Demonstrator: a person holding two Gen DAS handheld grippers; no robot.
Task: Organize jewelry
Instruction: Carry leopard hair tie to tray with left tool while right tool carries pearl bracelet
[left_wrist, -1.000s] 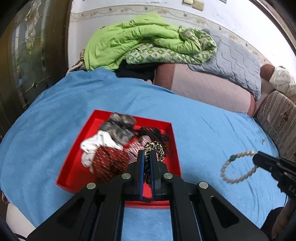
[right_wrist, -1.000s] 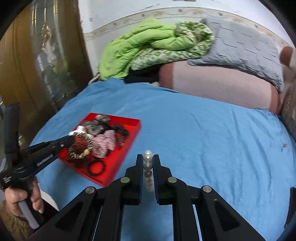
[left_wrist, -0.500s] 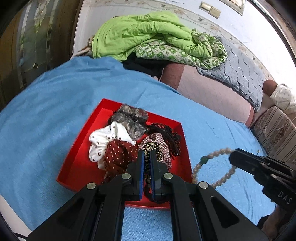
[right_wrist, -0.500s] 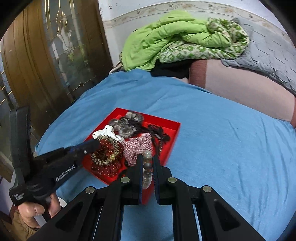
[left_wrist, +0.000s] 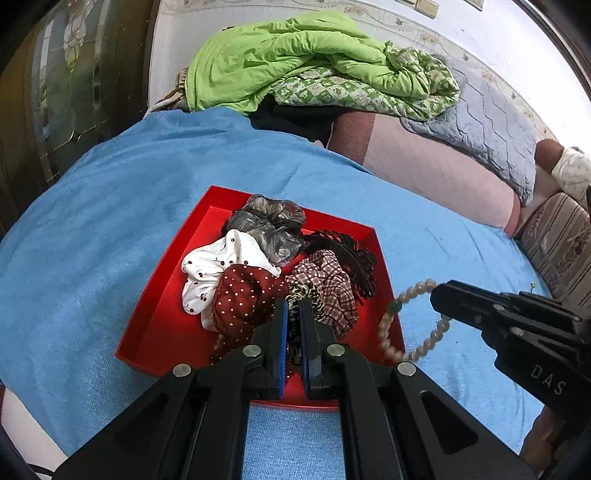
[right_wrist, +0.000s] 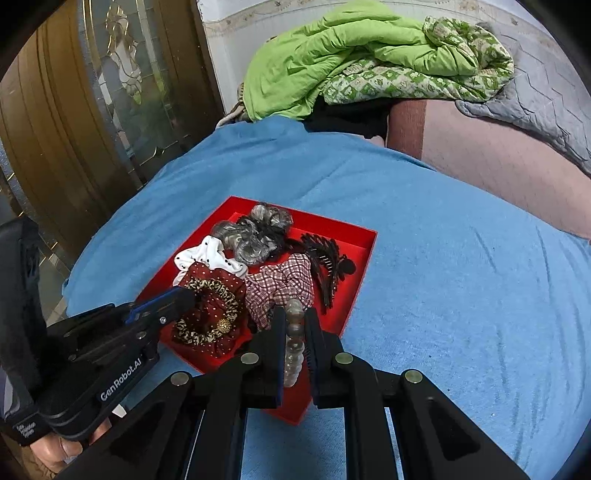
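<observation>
Where the bed (left_wrist: 110, 229) spreads widest, its blue cover is a soft, napped fabric, rounded at the near edge. At the far side lies a crumpled green quilt (left_wrist: 295, 62), puffy and creased, beside a grey stitched pad (left_wrist: 498, 140). On the cover sits a shallow square red tray (left_wrist: 162, 314) with stiff, smooth walls. Inside it are bunched cloth scrunchies: a grey glossy one (left_wrist: 266, 229) farthest, a white one with dark specks (left_wrist: 214, 266), a dark red dotted one (left_wrist: 243, 299) and a checked one (left_wrist: 328, 284), with a dark toothed comb clip (left_wrist: 351, 254) at the right. The left tongs (right_wrist: 181, 301) are clenched on a leopard-print scrunchie (right_wrist: 218, 291), held over the tray's near part. The right tongs (right_wrist: 294, 321) grasp a bracelet (left_wrist: 406, 325) of round, pale, glossy beads; its loop hangs just at the tray's near right corner, between the two tongs.
</observation>
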